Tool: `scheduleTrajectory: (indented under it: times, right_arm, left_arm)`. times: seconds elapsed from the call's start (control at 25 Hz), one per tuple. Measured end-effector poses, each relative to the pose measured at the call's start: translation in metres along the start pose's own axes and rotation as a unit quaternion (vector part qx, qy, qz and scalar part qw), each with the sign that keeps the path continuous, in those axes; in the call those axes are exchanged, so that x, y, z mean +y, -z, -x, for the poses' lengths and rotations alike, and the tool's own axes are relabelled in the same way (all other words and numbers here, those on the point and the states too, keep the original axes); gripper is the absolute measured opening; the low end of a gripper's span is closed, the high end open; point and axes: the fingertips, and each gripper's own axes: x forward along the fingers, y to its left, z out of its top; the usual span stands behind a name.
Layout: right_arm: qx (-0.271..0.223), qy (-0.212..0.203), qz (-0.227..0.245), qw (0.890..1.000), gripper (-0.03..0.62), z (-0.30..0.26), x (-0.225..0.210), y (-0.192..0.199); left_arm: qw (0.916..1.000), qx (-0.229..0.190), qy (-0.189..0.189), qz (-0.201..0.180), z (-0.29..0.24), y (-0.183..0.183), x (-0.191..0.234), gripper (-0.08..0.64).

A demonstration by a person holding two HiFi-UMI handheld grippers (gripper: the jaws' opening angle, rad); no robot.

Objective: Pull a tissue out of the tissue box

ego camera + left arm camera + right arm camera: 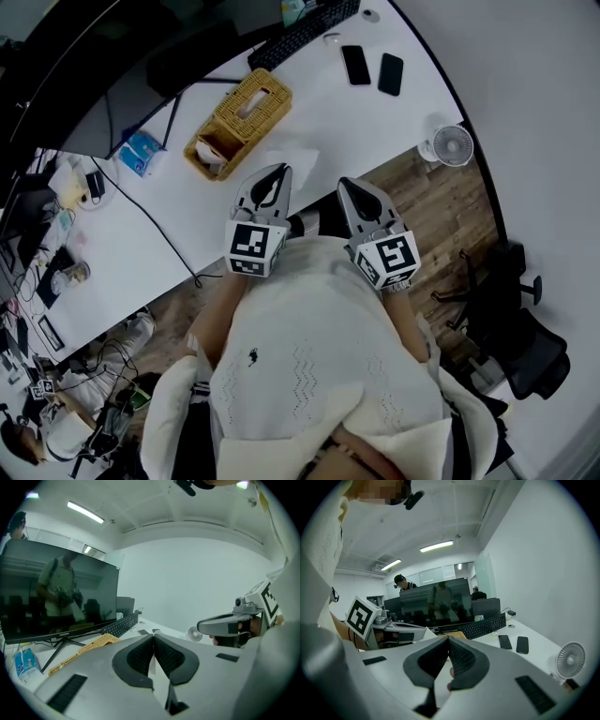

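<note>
Desk clutter, logged from the keyboard.
White desk (375, 112); black keyboard (305, 33) at its far edge. One dark phone (355, 65) just right of keyboard, second phone (391, 74) beside it. Monitor (56, 597) left of keyboard, blue pack (142, 153) further left. Small white fan (453, 145) well right; black office chair (525, 342) beyond that.
</note>
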Motion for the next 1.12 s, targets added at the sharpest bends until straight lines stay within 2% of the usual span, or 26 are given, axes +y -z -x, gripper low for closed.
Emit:
scheduleTrajectory:
  times: [0.2, 0.72, 1.12]
  right_arm:
    - [-0.020, 0.007, -0.005, 1.000, 0.002, 0.002, -0.006, -0.017]
    - [-0.077, 0.024, 0.026, 0.996, 0.002, 0.026, -0.010, -0.067]
    - [-0.101, 0.007, 0.051, 0.994, 0.001, 0.041, -0.001, -0.092]
  left_arm:
    - [0.9999, -0.017, 0.002, 0.004, 0.001, -0.018, 0.002, 0.015]
    - [0.9968, -0.078, -0.012, -0.008, 0.020, -0.068, 0.008, 0.015]
    - [0.9922, -0.122, -0.027, 0.005, 0.046, -0.095, 0.017, 0.015]
